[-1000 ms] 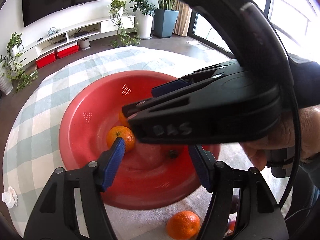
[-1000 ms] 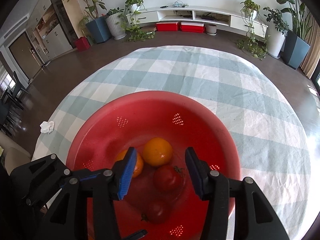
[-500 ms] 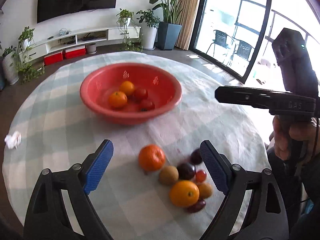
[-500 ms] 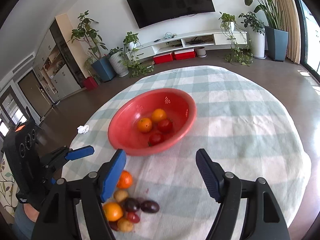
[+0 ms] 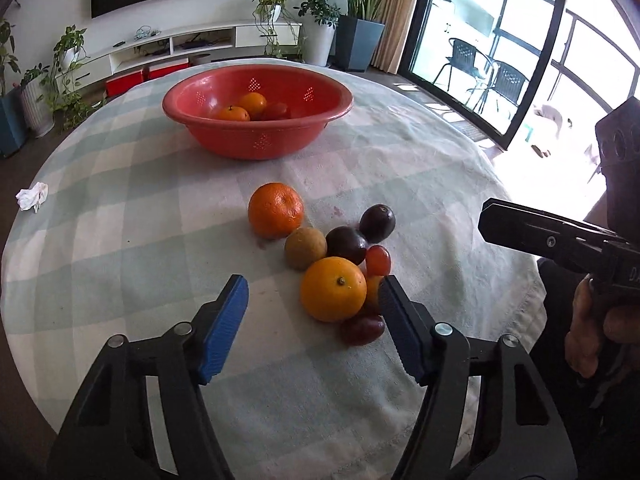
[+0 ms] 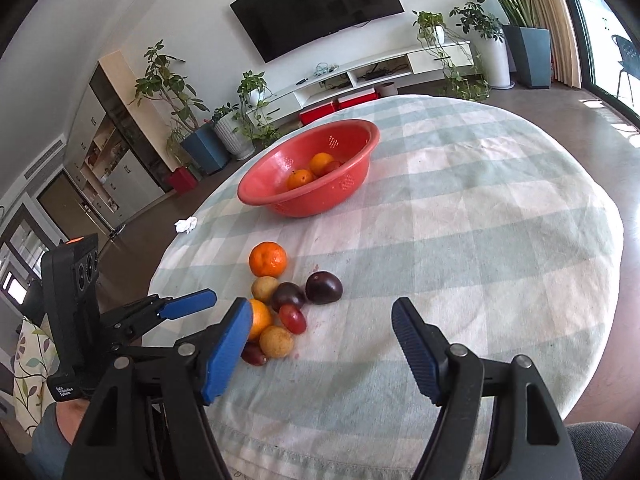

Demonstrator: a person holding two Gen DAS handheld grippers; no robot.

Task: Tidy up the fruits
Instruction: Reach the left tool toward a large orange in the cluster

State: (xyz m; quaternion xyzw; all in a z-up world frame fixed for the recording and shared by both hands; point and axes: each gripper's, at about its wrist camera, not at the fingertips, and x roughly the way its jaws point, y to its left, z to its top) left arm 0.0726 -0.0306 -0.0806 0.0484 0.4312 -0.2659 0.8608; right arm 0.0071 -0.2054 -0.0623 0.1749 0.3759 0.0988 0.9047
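A red bowl at the far side of the table holds two oranges and red tomatoes. Nearer lies a loose pile: a mandarin, a brown round fruit, two dark plums, a small red fruit and a yellow orange. My left gripper hovers over the pile's near end with its jaws closing. The yellow orange lies between its fingers, and neither pad presses on it. My right gripper hangs open to the pile's right, with nothing between its fingers.
A pale checked cloth covers the round table. A crumpled white tissue lies near the left edge. Bare cloth stretches right of the pile. The person's hand holds the right gripper at the table's right rim.
Both grippers have drawn back from over the red bowl to the loose pile near the table's front. The right jaws stand wider than a second ago. The left jaws widened, then narrowed.
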